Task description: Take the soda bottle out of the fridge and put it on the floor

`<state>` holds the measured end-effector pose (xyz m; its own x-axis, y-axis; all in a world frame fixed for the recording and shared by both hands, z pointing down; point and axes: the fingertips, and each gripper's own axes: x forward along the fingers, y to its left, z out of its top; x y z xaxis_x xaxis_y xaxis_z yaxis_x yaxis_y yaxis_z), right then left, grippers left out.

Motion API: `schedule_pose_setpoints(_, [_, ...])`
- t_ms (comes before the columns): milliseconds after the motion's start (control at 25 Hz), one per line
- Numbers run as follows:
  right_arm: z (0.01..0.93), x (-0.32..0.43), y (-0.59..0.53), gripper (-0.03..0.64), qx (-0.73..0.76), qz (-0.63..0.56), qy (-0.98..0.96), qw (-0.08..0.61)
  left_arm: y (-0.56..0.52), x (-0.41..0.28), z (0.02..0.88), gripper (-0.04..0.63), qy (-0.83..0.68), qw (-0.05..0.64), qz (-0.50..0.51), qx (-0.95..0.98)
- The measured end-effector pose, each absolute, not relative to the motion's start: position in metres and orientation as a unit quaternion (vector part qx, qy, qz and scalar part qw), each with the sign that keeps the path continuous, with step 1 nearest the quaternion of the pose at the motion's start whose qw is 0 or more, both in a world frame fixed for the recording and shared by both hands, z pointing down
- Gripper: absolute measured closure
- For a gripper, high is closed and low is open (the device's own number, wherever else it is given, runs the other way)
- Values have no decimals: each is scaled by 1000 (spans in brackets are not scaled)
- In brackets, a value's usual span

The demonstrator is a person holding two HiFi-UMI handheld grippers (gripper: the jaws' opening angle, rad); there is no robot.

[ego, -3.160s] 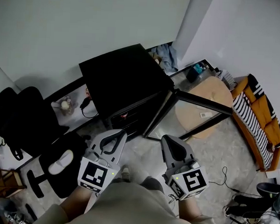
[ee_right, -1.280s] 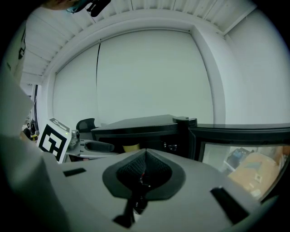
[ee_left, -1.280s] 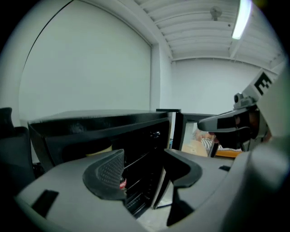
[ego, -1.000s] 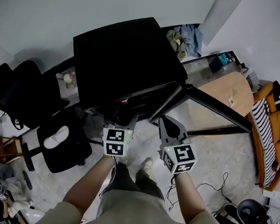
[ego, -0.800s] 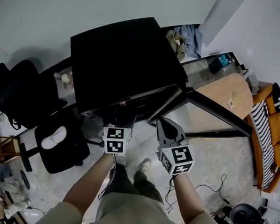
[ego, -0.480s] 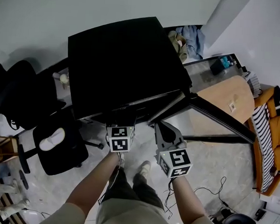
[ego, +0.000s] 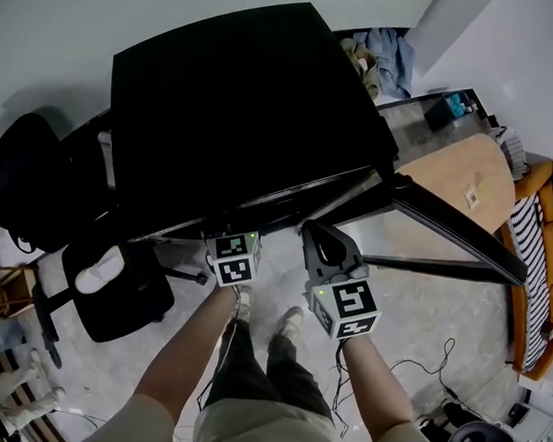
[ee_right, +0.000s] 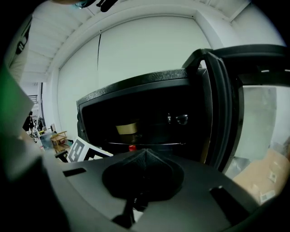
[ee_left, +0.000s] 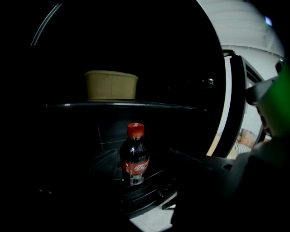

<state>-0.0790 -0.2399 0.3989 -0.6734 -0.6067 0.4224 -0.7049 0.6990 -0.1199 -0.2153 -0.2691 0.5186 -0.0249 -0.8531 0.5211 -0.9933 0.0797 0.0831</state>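
Black inside and out, that fridge (ego: 237, 110), with its door (ego: 444, 226) swung wide toward the right of the head view. Found the soda bottle (ee_left: 134, 156) upright on the lower level inside, red cap (ee_left: 135, 129) on top, dark drink within, red label round the middle. Stood directly beneath a shelf (ee_left: 122, 105) carrying a tan paper bowl (ee_left: 111, 85). Not yet out on the floor (ego: 421, 308).

Reached the left gripper (ee_left: 145, 159) toward the fridge opening, tucked under the front edge of the fridge top in the head view. Had just been spreading its jaws, by now about as wide as possible. Lined up the gap with the bottle but touched it on neither side; gripped nothing.

Held the right gripper (ee_right: 143, 156) just beside the left, in front of the hinge side of the opening, jaws pressed together tip to tip with nothing between. Caught, past those closed tips in the right gripper view, the bowl and a sliver of the red cap, plus the left gripper's marker cube (ee_right: 86, 152) low at the left.

Noted around the fridge: a black office chair (ego: 113, 289) to the left, a round wooden table (ego: 457, 175) behind the open door, an orange seat with a striped cover (ego: 531, 259) at the far right edge, a heap of clothes (ego: 385, 54) by the wall, and the person's shoe (ego: 289, 321) on the pale floor between both arms.
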Motion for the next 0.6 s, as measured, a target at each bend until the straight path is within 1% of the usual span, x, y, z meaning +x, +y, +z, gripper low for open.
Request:
schedule_pose_setpoints(200, [423,-81,-249,620,362,143,-904,178,-280,-219,532,250,-705,210,152,660])
schedule_pose_setpoints(600, [444,-93,-248,620,338,119,-913,193,-303,-226,554,245,-714,207,144,653])
